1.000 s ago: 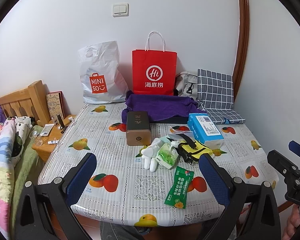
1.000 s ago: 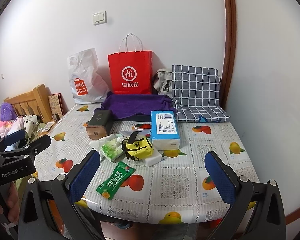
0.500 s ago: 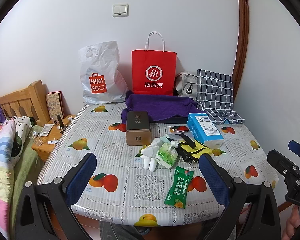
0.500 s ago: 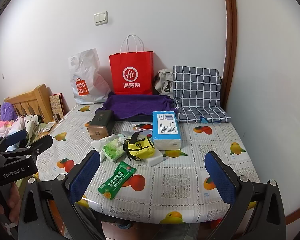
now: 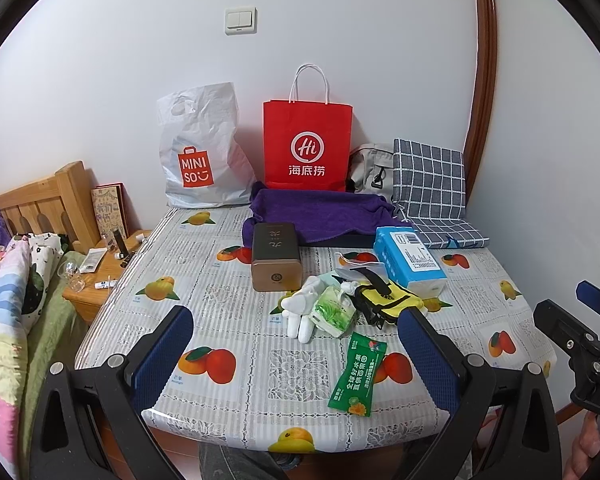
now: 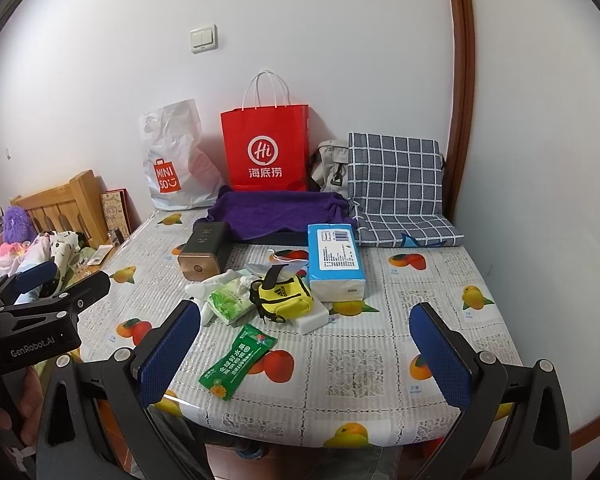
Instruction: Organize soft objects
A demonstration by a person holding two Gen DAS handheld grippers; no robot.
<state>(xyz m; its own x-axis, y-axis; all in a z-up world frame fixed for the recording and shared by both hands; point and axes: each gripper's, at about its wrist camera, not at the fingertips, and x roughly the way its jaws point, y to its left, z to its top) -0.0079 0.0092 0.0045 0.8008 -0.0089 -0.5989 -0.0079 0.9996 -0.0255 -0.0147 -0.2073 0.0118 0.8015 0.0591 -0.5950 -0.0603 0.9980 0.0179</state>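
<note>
A pile of small things lies mid-table: a yellow pouch (image 5: 388, 300) (image 6: 284, 294), a green tissue pack (image 5: 332, 312) (image 6: 230, 302), a white glove (image 5: 302, 308), a green sachet (image 5: 358, 372) (image 6: 238, 354), a blue tissue pack (image 5: 408, 260) (image 6: 334, 258) and a white sponge (image 6: 312, 316). A purple towel (image 5: 320, 210) (image 6: 280, 208) lies behind. My left gripper (image 5: 296, 352) and right gripper (image 6: 304, 352) are both open and empty, held above the table's front edge.
A brown tin (image 5: 276, 256) stands left of the pile. A red paper bag (image 5: 308, 148), a white Miniso bag (image 5: 200, 152), a grey bag (image 5: 372, 168) and a checked cloth (image 5: 428, 184) line the back wall. A bed (image 5: 4, 300) and nightstand (image 5: 100, 276) are on the left.
Both grippers have stayed open; the right wrist view has shifted slightly, the table sitting a little more to the right. Nothing on the table has moved.
</note>
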